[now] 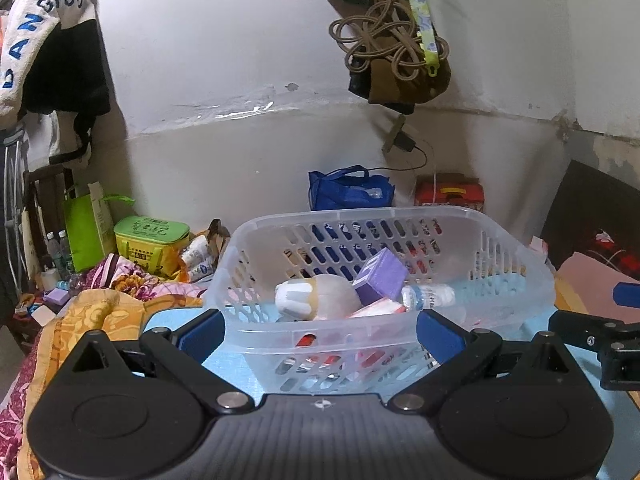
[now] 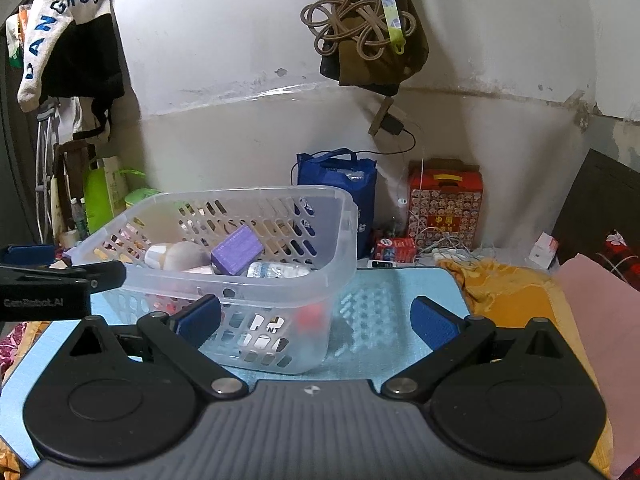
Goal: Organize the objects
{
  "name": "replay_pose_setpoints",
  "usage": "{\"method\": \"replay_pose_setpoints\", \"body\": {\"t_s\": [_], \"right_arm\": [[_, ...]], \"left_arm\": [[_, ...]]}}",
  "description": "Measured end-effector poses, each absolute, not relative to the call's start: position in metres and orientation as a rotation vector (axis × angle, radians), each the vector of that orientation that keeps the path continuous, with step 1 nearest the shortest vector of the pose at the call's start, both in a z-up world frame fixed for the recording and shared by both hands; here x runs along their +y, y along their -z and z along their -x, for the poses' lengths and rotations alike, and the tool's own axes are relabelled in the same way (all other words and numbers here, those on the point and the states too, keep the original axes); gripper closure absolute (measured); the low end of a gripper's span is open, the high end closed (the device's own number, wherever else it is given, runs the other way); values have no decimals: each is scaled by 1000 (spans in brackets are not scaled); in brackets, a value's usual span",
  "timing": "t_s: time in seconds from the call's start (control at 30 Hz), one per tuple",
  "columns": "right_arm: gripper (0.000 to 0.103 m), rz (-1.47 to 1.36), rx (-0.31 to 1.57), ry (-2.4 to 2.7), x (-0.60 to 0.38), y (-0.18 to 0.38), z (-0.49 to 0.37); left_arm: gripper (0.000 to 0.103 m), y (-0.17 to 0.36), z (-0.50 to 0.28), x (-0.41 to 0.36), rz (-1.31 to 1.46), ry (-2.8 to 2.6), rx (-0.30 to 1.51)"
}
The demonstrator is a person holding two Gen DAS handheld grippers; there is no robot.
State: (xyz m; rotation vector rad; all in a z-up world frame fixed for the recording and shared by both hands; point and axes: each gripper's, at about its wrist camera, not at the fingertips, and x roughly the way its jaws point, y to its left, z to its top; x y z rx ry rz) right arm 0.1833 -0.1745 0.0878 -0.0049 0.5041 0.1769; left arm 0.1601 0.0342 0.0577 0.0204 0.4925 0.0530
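Note:
A clear plastic basket (image 1: pixel 516 264) sits on a light blue mat (image 1: pixel 240 380). It holds a purple box (image 1: pixel 382 278), a white and tan bottle (image 1: pixel 316 298), a water bottle (image 1: pixel 430 296) and a pink item. My left gripper (image 1: pixel 320 334) is open and empty, its jaws either side of the basket's near wall. My right gripper (image 2: pixel 316 320) is open and empty, just right of the basket (image 2: pixel 340 232), above the mat (image 2: pixel 384 312). The purple box (image 2: pixel 237 250) also shows in the right wrist view.
A blue bag (image 2: pixel 340 184) and a red carton (image 2: pixel 444 204) stand against the back wall. A green tin (image 1: pixel 152 240) and patterned blankets (image 1: pixel 100 304) lie left. A pink cloth (image 2: pixel 592 320) and yellow cloth (image 2: pixel 512 288) lie right. Clothes and a coiled cord (image 1: pixel 380 40) hang on the wall.

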Motion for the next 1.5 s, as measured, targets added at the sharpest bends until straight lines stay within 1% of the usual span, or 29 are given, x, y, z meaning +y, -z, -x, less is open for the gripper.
{"method": "replay_pose_setpoints", "body": {"t_s": [1.5], "right_arm": [[0, 29, 538, -166, -166, -82, -188]], "left_arm": [[0, -59, -158, 39, -14, -39, 488]]}}
